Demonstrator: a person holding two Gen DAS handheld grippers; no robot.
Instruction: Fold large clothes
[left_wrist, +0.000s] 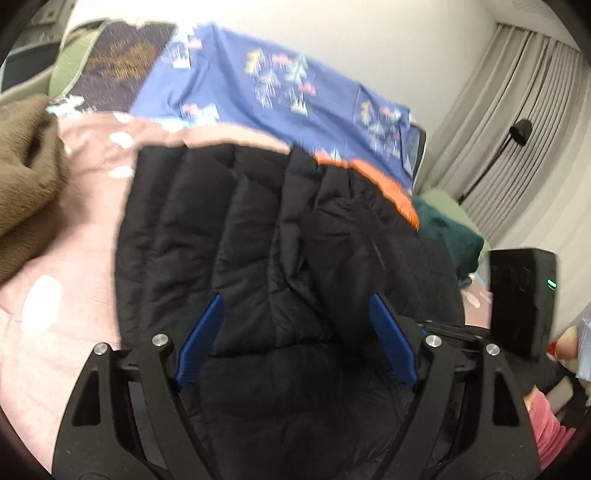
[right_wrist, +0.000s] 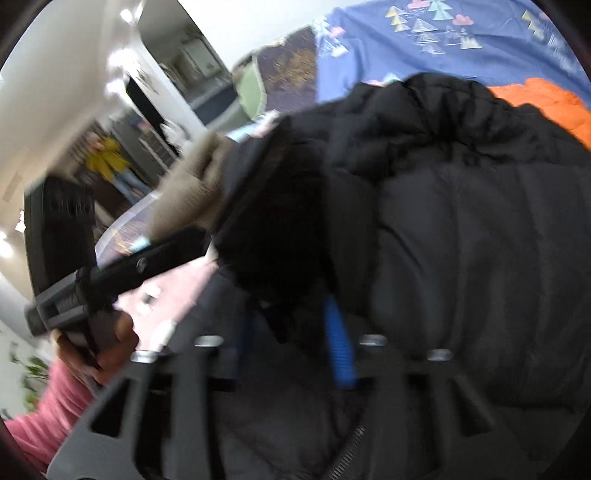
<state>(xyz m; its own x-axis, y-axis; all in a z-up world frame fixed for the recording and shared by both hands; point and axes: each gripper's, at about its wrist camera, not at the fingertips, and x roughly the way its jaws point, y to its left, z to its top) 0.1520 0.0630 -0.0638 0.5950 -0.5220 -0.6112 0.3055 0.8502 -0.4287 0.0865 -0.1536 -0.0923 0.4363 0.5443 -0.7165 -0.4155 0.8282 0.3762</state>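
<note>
A black quilted puffer jacket (left_wrist: 280, 236) with an orange lining (left_wrist: 388, 188) lies on a pink bedsheet (left_wrist: 74, 258). My left gripper (left_wrist: 295, 306) is open, its blue pads (left_wrist: 199, 339) spread wide over the jacket's folded body. In the right wrist view the jacket (right_wrist: 461, 240) fills the frame, with the orange lining (right_wrist: 546, 107) at the upper right. My right gripper (right_wrist: 291, 317) is closed on a bunched fold of the jacket between its blue fingers (right_wrist: 340, 347). The view is blurred.
A blue patterned duvet (left_wrist: 277, 85) lies beyond the jacket. A brown garment (left_wrist: 26, 166) sits at the left, a dark green one (left_wrist: 454, 236) at the right. A black box (left_wrist: 521, 295) stands at the right. The other gripper (right_wrist: 92, 288) and hand show at the left in the right wrist view.
</note>
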